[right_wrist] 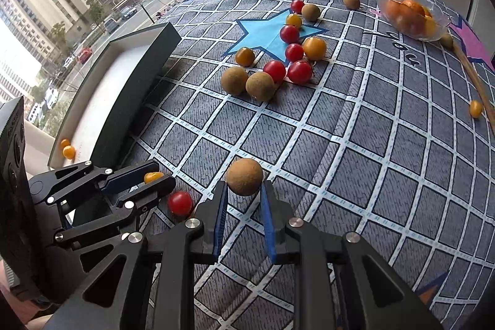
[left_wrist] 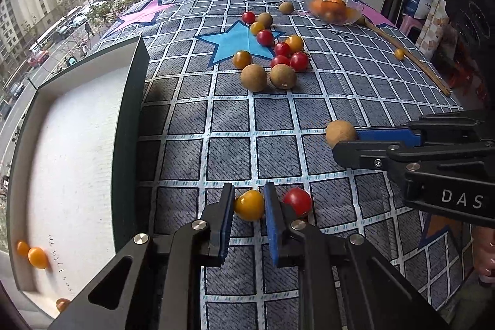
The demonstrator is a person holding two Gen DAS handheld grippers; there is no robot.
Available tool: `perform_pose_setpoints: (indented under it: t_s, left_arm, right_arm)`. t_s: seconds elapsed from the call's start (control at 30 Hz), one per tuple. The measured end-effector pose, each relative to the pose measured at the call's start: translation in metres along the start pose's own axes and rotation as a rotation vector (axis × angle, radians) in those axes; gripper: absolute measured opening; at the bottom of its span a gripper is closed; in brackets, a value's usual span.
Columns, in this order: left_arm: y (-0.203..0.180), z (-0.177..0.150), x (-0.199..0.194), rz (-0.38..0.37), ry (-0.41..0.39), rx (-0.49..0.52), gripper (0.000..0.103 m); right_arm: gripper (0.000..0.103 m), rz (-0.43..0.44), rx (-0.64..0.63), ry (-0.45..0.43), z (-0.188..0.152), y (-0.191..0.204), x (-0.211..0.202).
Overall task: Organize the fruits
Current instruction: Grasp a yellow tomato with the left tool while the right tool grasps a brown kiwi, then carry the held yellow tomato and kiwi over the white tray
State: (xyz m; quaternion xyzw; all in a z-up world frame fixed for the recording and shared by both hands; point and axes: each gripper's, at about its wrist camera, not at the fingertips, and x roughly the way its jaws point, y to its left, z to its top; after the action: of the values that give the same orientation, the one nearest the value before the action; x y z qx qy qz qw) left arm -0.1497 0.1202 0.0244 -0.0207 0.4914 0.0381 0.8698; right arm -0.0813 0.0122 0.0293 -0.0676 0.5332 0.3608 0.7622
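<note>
Both tongs pinch fruit: left gripper (left_wrist: 249, 203) clamps a yellow tomato (left_wrist: 249, 204), right gripper (right_wrist: 244, 190) a brown longan (right_wrist: 244, 176). Checked cloth (left_wrist: 278, 126) covers the table beside a window. At 9 o'clock, a white tray (left_wrist: 77, 163) holds 3 yellow tomatoes; at 1 o'clock, a glass bowl (left_wrist: 332, 6) holds oranges. Loose fruit clusters at 12.

From the left wrist we look forward along the left tongs (left_wrist: 249, 203), low and close over the checked cloth (left_wrist: 216, 119), toward the window; the box (left_wrist: 130, 119) lies to our left. From the right wrist we look the same way along the right tongs (right_wrist: 244, 190), equally near. Both views share the fruit pile (left_wrist: 278, 57) (right_wrist: 278, 61), the glass bowl (left_wrist: 332, 6) (right_wrist: 411, 11), and each other's tongs.
</note>
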Motion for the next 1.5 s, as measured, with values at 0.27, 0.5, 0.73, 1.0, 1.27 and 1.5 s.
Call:
perform_pose_setpoints:
  t_s: [0.27, 0.5, 0.73, 1.0, 1.27, 1.5]
  left_arm:
    - [0.008, 0.001, -0.028, 0.003, -0.057, -0.002, 0.021]
    - [0.028, -0.006, -0.049, 0.028, -0.098, -0.017, 0.021]
    - [0.060, -0.013, -0.065, 0.062, -0.129, -0.069, 0.021]
    - [0.107, -0.021, -0.068, 0.151, -0.129, -0.129, 0.021]
    - [0.155, -0.023, -0.051, 0.221, -0.099, -0.214, 0.021]
    - [0.187, -0.023, -0.028, 0.248, -0.051, -0.302, 0.021]
  right_arm:
    - [0.023, -0.003, -0.019, -0.019, 0.000, 0.012, -0.013]
    - [0.023, -0.005, -0.062, -0.031, 0.008, 0.036, -0.018]
    - [0.023, 0.002, -0.121, -0.039, 0.019, 0.069, -0.022]
    - [0.023, 0.032, -0.187, -0.027, 0.036, 0.114, -0.013]
    - [0.023, 0.062, -0.245, 0.019, 0.053, 0.160, 0.017]
    - [0.023, 0.053, -0.293, 0.076, 0.063, 0.188, 0.050]
